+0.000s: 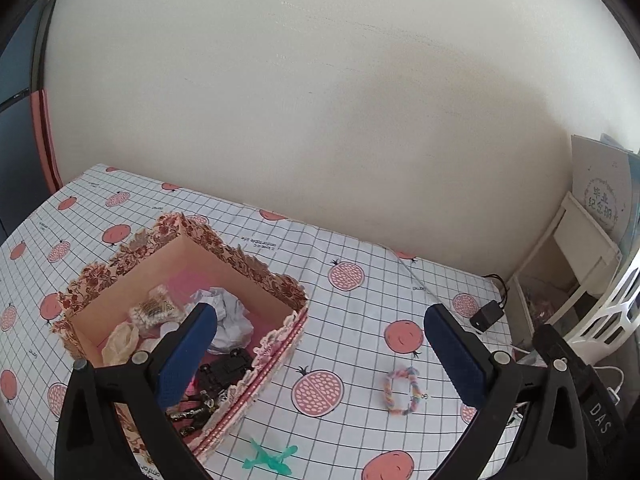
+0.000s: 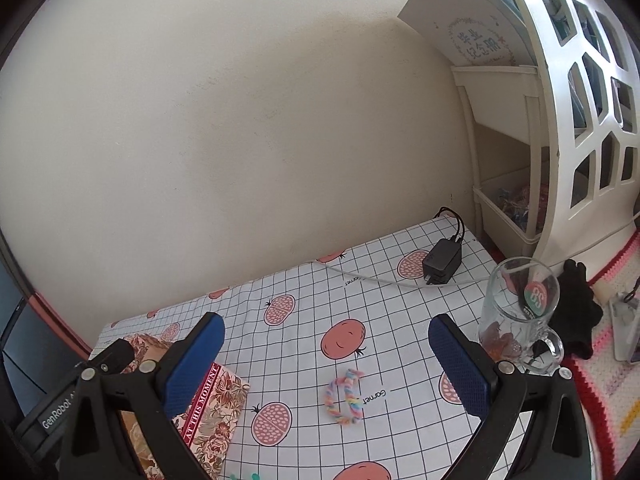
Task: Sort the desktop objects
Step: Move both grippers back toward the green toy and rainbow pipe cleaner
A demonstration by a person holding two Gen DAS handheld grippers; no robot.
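A floral cardboard box sits on the fruit-print tablecloth and holds crumpled paper, wrapped sweets and a black clip. My left gripper hangs open above the box's right side with nothing between its fingers. A pastel braided bracelet lies on the cloth right of the box, and a green plastic piece lies near the front edge. In the right wrist view my right gripper is open above the bracelet, with the box to its lower left.
A black charger with its cable lies near the wall. A glass mug stands at the table's right edge beside a black glove. A white shelf unit rises at the right. A cream wall backs the table.
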